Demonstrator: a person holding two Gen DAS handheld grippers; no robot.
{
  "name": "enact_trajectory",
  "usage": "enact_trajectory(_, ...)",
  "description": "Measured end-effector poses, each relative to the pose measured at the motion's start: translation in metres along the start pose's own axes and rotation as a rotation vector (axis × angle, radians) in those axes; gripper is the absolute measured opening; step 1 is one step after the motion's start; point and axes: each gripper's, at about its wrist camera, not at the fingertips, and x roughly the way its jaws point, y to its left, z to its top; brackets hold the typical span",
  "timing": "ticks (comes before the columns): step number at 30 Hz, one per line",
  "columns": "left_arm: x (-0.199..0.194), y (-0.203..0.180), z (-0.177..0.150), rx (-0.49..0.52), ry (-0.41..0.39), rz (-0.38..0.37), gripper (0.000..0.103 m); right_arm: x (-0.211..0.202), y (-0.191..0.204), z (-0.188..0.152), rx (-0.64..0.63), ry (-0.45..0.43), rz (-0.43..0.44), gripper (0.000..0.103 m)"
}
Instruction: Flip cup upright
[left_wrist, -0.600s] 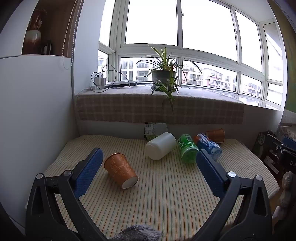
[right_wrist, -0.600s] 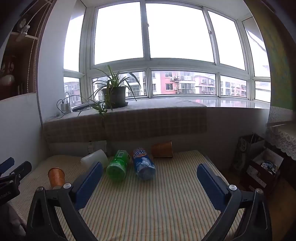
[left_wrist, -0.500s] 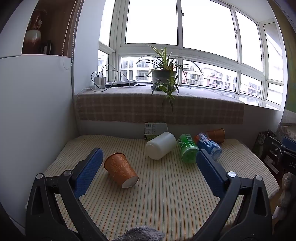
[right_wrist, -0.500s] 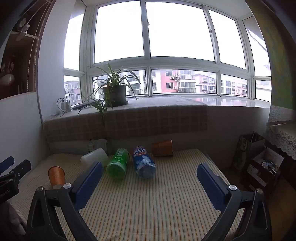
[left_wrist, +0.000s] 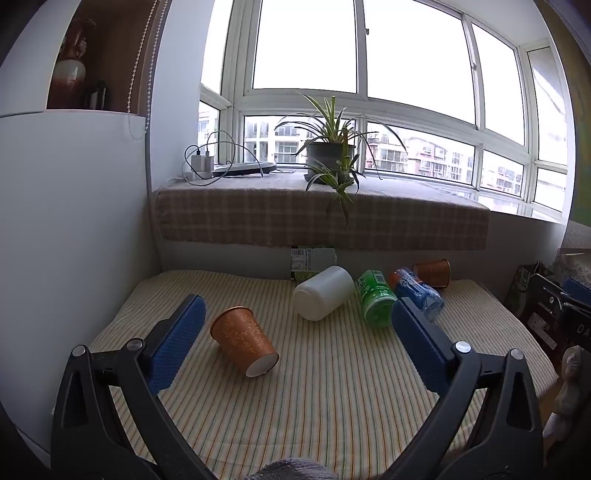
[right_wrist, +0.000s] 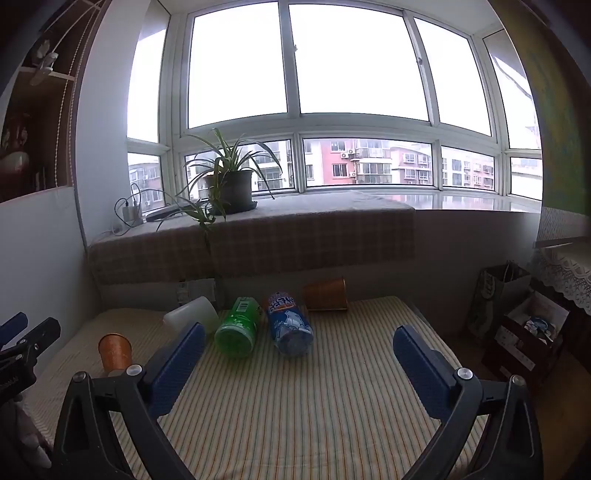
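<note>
An orange patterned paper cup (left_wrist: 243, 341) lies on its side on the striped tablecloth (left_wrist: 332, 398), its white base toward me; it also shows in the right wrist view (right_wrist: 114, 349). A second orange cup (left_wrist: 433, 272) lies on its side at the back right and shows in the right wrist view too (right_wrist: 327, 294). My left gripper (left_wrist: 295, 332) is open and empty, with the near cup just right of its left finger. My right gripper (right_wrist: 297, 352) is open and empty above the table's middle.
A white jar (left_wrist: 323, 292), a green bottle (left_wrist: 375, 302) and a blue bottle (left_wrist: 415, 293) lie on their sides at the back. A potted plant (left_wrist: 330, 155) stands on the covered sill. Bags and boxes (right_wrist: 524, 332) stand right of the table.
</note>
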Motion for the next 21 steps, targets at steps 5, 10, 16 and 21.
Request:
enact_trajectory(5,-0.001,0.002,0.005,-0.006,-0.004,0.001,0.102,0.000,0.003,0.001,-0.008,-0.001,0.006,0.103)
enact_trajectory(10,-0.002,0.002,0.006,-0.008,-0.005,0.002,0.102,0.002,0.004,-0.002,-0.009,0.000,0.009,0.103)
enact_trajectory(16,-0.004,0.002,0.008,-0.008,-0.008,0.000,0.102,0.002,0.003,-0.002,-0.009,0.000,0.010,0.103)
enact_trajectory(21,-0.006,0.002,0.010,-0.008,-0.012,-0.003,0.102,0.002,0.003,-0.002,-0.008,0.000,0.009,0.103)
